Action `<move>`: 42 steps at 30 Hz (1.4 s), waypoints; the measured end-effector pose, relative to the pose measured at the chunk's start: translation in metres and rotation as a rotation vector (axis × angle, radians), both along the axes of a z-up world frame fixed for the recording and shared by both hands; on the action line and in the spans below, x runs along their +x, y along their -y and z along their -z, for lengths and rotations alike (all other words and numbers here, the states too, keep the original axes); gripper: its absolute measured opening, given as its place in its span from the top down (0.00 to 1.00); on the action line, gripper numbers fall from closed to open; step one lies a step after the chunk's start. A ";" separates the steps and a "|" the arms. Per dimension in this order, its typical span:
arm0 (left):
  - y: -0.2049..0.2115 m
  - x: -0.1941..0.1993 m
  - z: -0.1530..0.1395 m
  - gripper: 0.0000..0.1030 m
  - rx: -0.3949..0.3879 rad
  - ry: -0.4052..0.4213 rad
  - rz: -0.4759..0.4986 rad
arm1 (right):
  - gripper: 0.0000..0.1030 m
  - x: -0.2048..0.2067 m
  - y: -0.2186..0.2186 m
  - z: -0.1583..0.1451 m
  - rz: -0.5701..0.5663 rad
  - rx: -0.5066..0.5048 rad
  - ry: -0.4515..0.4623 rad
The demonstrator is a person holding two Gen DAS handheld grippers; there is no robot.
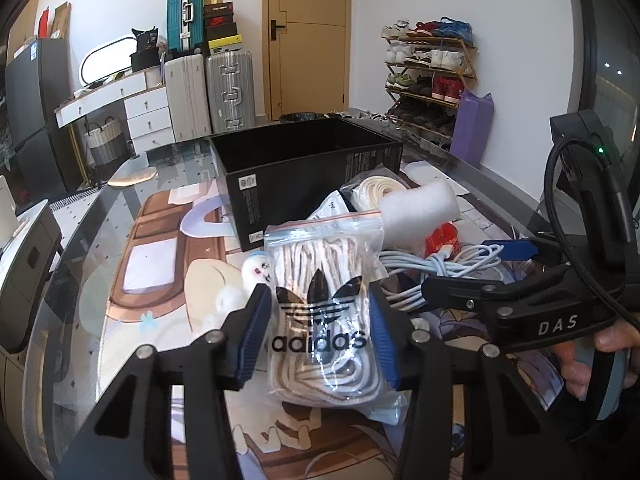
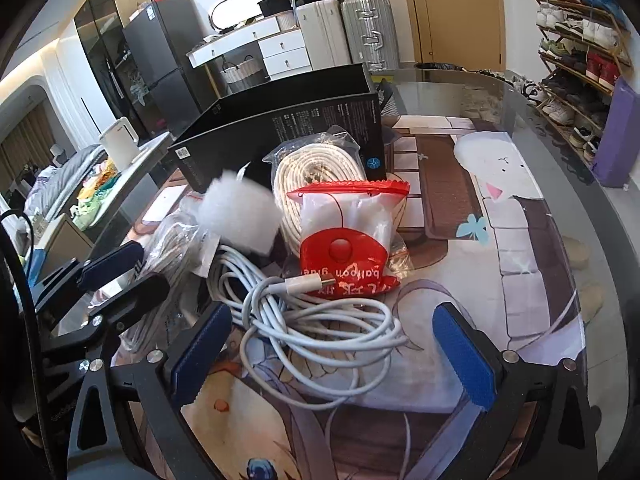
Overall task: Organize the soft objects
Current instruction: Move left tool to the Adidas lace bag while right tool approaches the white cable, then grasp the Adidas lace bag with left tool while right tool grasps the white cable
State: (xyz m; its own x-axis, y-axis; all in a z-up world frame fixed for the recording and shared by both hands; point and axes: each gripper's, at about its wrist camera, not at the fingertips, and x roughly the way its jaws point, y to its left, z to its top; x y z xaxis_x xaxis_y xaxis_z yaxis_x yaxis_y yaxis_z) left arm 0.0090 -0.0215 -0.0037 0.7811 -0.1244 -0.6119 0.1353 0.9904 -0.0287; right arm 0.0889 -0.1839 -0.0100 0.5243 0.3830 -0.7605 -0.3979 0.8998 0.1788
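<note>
A home: suitcases (image 1: 208,92), shoe rack (image 1: 430,80), fridge (image 2: 160,64).

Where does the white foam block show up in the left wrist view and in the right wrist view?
Left wrist view: the white foam block lies right of centre, beyond the adidas bag, beside the black box's near right corner.
Right wrist view: it sits left of centre, blurred, just above the coiled white cable.
Shared landmark: the open black box stands behind the pile in both views.
</note>
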 end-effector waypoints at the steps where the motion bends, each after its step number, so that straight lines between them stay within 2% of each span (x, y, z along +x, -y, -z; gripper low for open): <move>1: -0.001 0.000 0.000 0.54 -0.005 -0.001 0.002 | 0.00 0.000 0.000 0.001 0.004 -0.006 0.001; 12: 0.001 0.000 0.000 0.54 -0.003 -0.006 0.009 | 0.02 -0.001 0.016 0.002 0.047 -0.013 0.000; 15: 0.001 0.000 0.000 0.54 -0.003 -0.001 0.009 | 0.10 0.000 0.016 0.001 0.053 -0.007 0.002; 19: 0.001 -0.001 -0.001 0.54 -0.002 0.005 0.008 | 0.28 -0.002 0.010 -0.001 0.027 0.005 0.003; 20: 0.001 -0.001 -0.001 0.54 -0.002 0.008 0.007 | 0.29 -0.003 0.009 -0.001 0.020 0.011 0.003; 31: 0.000 -0.005 -0.004 0.55 -0.012 0.032 0.000 | 0.37 -0.021 0.023 -0.002 -0.044 0.085 0.034; 35: -0.002 -0.009 -0.008 0.56 -0.017 0.057 -0.003 | 0.43 -0.029 0.029 -0.008 -0.063 0.114 0.061; 42: -0.008 -0.012 -0.010 0.56 -0.039 0.076 -0.014 | 0.45 -0.048 0.033 -0.023 -0.111 0.137 0.126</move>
